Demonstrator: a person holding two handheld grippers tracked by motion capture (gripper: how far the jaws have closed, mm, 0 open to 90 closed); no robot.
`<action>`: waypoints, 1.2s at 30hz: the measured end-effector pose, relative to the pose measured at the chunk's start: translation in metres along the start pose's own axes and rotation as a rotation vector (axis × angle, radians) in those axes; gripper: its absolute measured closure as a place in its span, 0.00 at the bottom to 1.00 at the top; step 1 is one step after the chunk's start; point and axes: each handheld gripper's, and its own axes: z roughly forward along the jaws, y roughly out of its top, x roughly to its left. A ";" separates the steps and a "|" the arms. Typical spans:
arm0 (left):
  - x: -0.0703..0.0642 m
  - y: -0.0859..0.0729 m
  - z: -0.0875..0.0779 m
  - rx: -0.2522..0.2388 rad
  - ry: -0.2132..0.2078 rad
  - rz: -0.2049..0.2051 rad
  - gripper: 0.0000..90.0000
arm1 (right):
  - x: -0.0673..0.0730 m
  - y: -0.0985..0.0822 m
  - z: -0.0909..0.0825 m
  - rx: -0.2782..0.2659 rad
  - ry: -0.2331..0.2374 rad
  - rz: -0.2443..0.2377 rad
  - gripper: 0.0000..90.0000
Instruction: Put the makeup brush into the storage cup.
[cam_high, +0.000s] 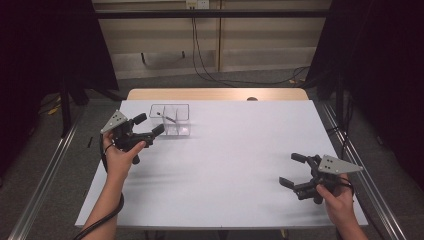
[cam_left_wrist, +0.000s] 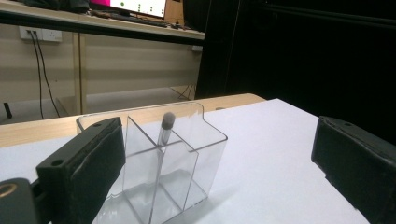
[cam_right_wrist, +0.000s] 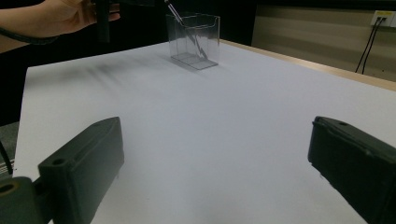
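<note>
- The white rectangular table (cam_high: 235, 165) is being seen from above, with its far edge bordered by a bare wooden strip (cam_high: 217, 94) and its left and right edges running beside the metal floor rails (cam_high: 45, 175).
- A wide stretch of bare white surface is being left open between the two grippers, across the middle and near part of the table.
- The clear plastic divided organiser box (cam_high: 171, 120) is being seen standing upright near the far left part of the table, well away from every edge except the far one, which is near.
- A thin brush with a dark tip and clear handle (cam_left_wrist: 163, 140) is being held leaning inside one compartment of the box, its tip rising just above the rim.
- The left gripper (cam_high: 150, 127) is being held with its black jaws spread wide, nothing between them; the box is lying just beyond its fingertips, close to the left jaw in the left gripper view.
- The right gripper (cam_high: 292, 170) is being held spread open and empty near the table's near right corner, well apart from the box, which is being seen far off in the right gripper view.
</note>
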 end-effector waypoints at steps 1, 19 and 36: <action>0.000 0.000 0.000 0.000 0.000 0.000 0.03 | 0.000 0.000 0.000 0.000 0.000 0.000 0.04; -0.005 -0.011 -0.014 0.011 -0.006 0.019 0.01 | 0.000 0.000 0.000 -0.002 0.001 -0.002 0.04; -0.013 -0.020 -0.026 0.040 -0.032 0.056 0.01 | -0.001 0.000 0.000 -0.006 -0.002 0.003 0.03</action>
